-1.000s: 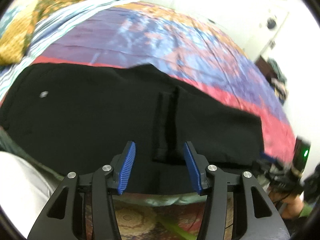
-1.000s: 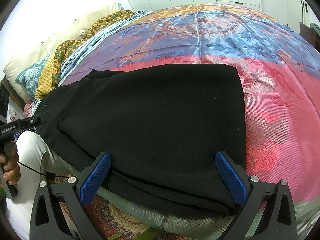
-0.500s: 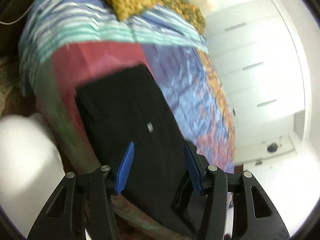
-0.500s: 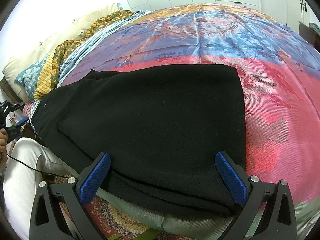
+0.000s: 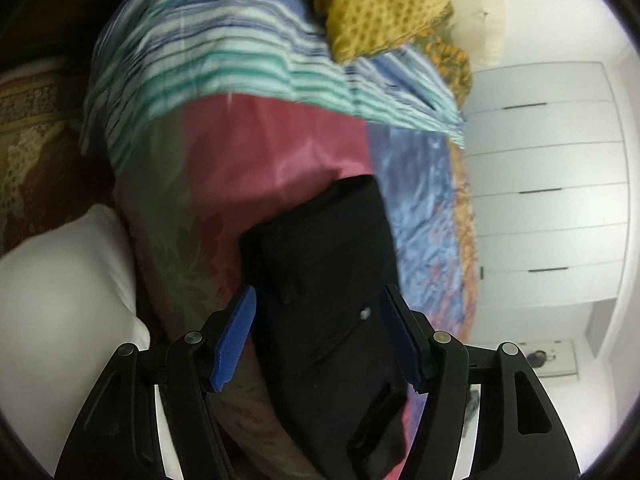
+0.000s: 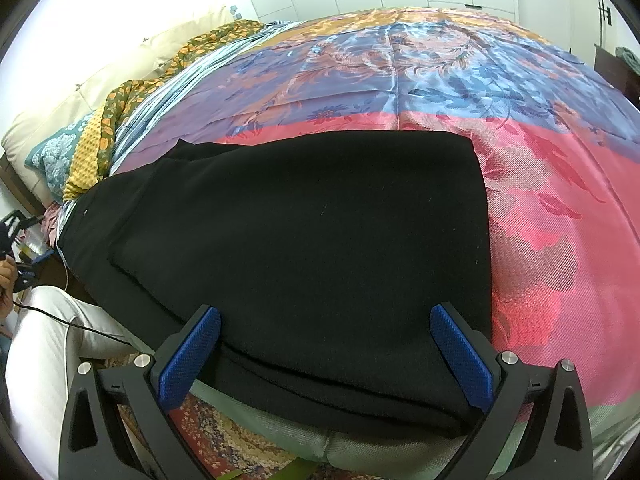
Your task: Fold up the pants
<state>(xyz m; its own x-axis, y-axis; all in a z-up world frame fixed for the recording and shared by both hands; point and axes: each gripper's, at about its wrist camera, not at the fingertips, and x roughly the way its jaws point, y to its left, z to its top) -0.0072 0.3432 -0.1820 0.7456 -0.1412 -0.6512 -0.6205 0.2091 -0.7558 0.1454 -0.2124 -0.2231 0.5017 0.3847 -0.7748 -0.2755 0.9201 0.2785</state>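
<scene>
Black pants (image 6: 304, 248) lie folded flat on the bed's pink and blue satin cover (image 6: 552, 208), near the front edge. My right gripper (image 6: 326, 350) is open and empty, its blue pads straddling the pants' near edge without gripping. In the left wrist view the pants (image 5: 324, 280) show end-on, with a small button and a pocket slit. My left gripper (image 5: 322, 332) is open and empty, rolled sideways, hovering over the waist end of the pants.
A striped sheet (image 5: 224, 60) and a yellow patterned blanket (image 5: 380, 12) lie at the head of the bed, with pillows (image 6: 60, 120) behind. White wardrobe doors (image 5: 548, 184) stand beyond. The person's white-trousered leg (image 6: 44, 360) and a patterned rug (image 6: 240, 440) are by the bed's edge.
My left gripper has swung round and rolled sideways, moving to the waist end of the pants, still open. My right gripper has stayed still and open.
</scene>
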